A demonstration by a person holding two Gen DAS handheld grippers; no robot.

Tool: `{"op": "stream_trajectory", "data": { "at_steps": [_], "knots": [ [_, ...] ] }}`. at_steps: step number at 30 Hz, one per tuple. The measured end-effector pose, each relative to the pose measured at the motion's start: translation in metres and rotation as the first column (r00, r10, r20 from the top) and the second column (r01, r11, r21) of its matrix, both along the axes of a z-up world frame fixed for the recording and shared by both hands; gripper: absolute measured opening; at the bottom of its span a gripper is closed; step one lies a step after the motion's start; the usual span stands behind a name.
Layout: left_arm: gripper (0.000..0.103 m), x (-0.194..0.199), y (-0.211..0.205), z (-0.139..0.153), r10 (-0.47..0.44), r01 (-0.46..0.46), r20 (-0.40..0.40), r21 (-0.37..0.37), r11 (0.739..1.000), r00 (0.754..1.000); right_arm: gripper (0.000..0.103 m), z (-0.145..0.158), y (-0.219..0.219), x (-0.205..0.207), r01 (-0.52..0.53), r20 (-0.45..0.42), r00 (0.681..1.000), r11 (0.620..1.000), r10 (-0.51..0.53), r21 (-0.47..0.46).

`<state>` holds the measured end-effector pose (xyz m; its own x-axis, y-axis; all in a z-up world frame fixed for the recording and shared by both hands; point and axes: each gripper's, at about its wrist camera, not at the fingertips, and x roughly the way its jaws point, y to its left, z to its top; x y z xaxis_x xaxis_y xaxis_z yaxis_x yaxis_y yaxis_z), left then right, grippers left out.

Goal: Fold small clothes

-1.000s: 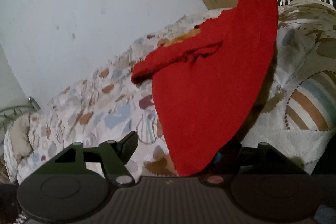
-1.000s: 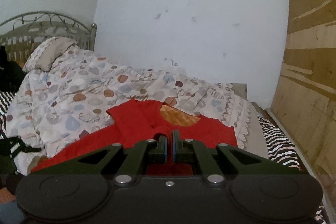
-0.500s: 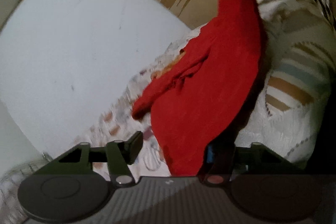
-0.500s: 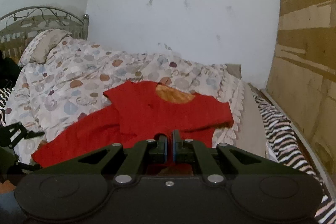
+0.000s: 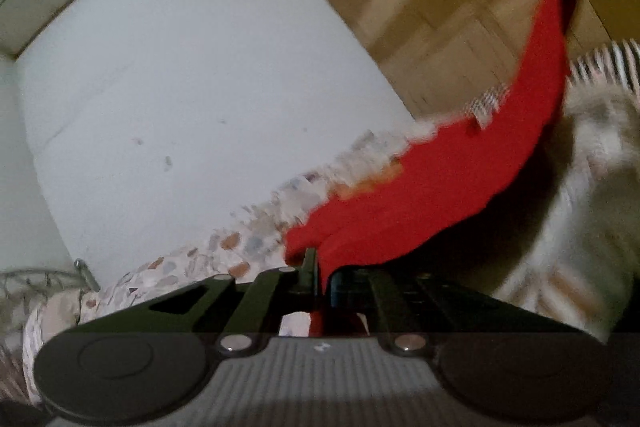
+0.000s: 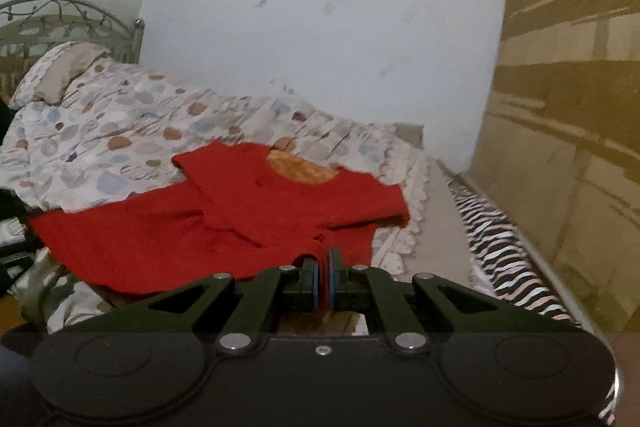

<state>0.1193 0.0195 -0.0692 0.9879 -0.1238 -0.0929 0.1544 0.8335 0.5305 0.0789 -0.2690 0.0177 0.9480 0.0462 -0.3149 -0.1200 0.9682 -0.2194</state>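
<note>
A small red shirt (image 6: 248,215) with an orange inner neck lies spread on the patterned bedspread (image 6: 120,131). One sleeve is folded in over the chest. My right gripper (image 6: 323,269) is shut on the shirt's near hem, with red cloth pinched between the blue pads. In the blurred left wrist view the same red shirt (image 5: 460,179) stretches away up to the right, and my left gripper (image 5: 320,267) is shut on its corner, with cloth running down between the closed fingers.
A metal headboard (image 6: 68,23) and pillow (image 6: 64,71) stand at the far left. A white wall (image 6: 320,27) lies behind the bed, and a brown wooden panel (image 6: 568,107) rises on the right. A zebra-striped sheet (image 6: 500,259) runs along the bed's right edge.
My left gripper has shut on the shirt's corner and risen, so the wall fills its view. The right gripper moved down and back with the hem, so more of the shirt shows.
</note>
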Motion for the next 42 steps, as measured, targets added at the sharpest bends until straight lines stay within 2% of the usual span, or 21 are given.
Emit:
{"op": "stream_trajectory", "data": {
  "at_steps": [3, 5, 8, 11, 17, 20, 24, 27, 32, 37, 42],
  "knots": [
    [0.004, -0.002, 0.003, 0.03, 0.011, -0.008, 0.035, -0.1, 0.995, 0.999, 0.003, 0.007, 0.0, -0.012, 0.025, 0.074, 0.997, 1.0, -0.026, 0.011],
    [0.004, -0.008, 0.006, 0.049, 0.016, -0.006, 0.076, -0.136, 0.991, 0.997, 0.003, 0.018, -0.002, -0.021, 0.033, 0.131, 0.991, 0.999, -0.035, 0.022],
    [0.004, -0.028, 0.009, 0.077, 0.012, 0.011, 0.136, -0.165, 0.986, 0.991, 0.003, 0.036, -0.004, -0.037, 0.029, 0.207, 0.978, 0.999, -0.035, 0.033],
    [0.004, -0.053, 0.011, 0.099, -0.005, 0.032, 0.161, -0.165, 0.986, 0.987, 0.003, 0.056, -0.008, -0.06, 0.004, 0.264, 0.965, 1.0, -0.01, 0.023],
    [0.004, -0.115, 0.018, 0.126, -0.033, 0.061, 0.168, -0.163, 0.985, 0.985, 0.003, 0.092, -0.023, -0.116, -0.072, 0.269, 0.961, 0.997, 0.065, 0.018],
    [0.004, -0.144, 0.019, 0.137, -0.042, 0.067, 0.137, -0.183, 0.981, 0.99, 0.003, 0.107, -0.029, -0.142, -0.092, 0.257, 0.963, 0.995, 0.083, 0.024],
    [0.004, -0.157, 0.021, 0.145, -0.079, 0.088, 0.054, -0.196, 0.977, 0.995, 0.003, 0.115, -0.03, -0.168, -0.098, 0.226, 0.97, 0.995, 0.091, 0.021],
    [0.004, -0.144, 0.024, 0.149, -0.108, 0.1, -0.027, -0.221, 0.97, 0.994, 0.003, 0.108, -0.027, -0.165, -0.091, 0.204, 0.975, 0.996, 0.088, 0.007],
    [0.005, -0.102, 0.029, 0.161, -0.114, 0.086, -0.107, -0.237, 0.968, 0.988, 0.003, 0.097, -0.03, -0.129, -0.078, 0.166, 0.984, 0.996, 0.071, 0.035],
    [0.005, -0.027, 0.043, 0.174, -0.114, 0.047, -0.216, -0.293, 0.955, 0.97, 0.003, 0.093, -0.031, -0.067, -0.068, 0.179, 0.982, 0.998, 0.063, 0.018],
    [0.005, 0.069, 0.047, 0.172, -0.112, -0.005, -0.328, -0.338, 0.941, 0.938, 0.003, 0.089, -0.028, 0.025, -0.079, 0.149, 0.986, 0.997, 0.08, -0.015]
  ]
}}
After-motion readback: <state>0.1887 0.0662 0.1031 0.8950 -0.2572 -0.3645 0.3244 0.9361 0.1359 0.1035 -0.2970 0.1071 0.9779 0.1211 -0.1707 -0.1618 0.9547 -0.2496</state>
